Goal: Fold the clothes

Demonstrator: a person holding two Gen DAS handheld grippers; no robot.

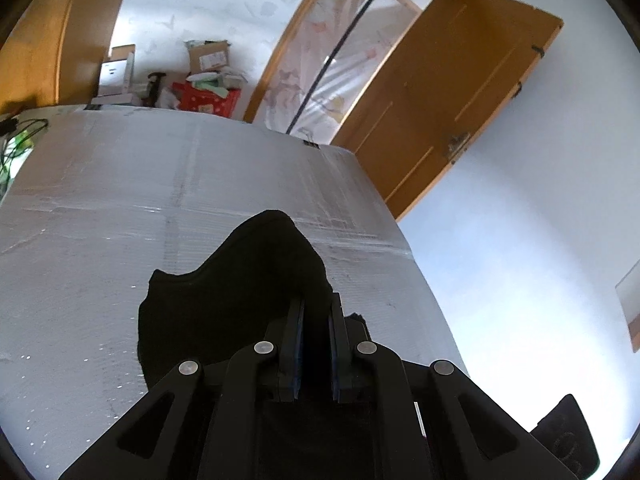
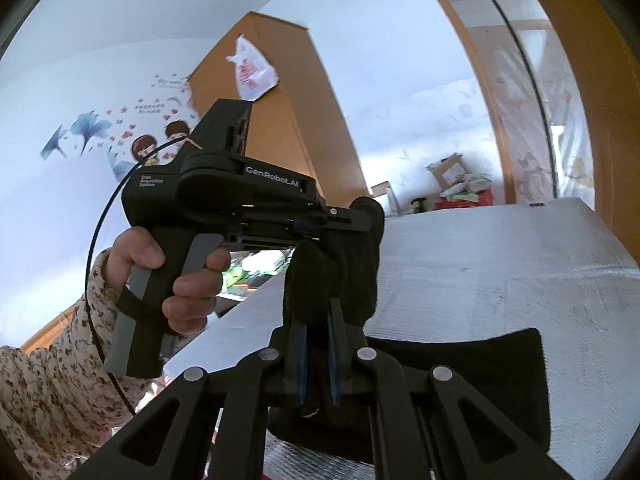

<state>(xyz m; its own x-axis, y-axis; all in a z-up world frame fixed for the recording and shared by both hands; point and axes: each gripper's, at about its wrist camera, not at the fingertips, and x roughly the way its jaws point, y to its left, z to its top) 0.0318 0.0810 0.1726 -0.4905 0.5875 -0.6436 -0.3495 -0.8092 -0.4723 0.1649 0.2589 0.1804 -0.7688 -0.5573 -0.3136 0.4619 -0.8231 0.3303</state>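
A black garment hangs from my left gripper, whose jaws are shut on its edge above the silver table. In the right wrist view my right gripper is shut on a bunched fold of the same black garment. The rest of the cloth lies on the table to the right. Just ahead, a person's hand holds the left gripper, its tips buried in the lifted cloth. The two grippers are close together, with the cloth raised between them.
An open wooden door stands beyond the table's far right corner. A pile of boxes sits past the far edge, and cables lie at the left. A floral sleeve fills the lower left. A plastic bag hangs on a wardrobe.
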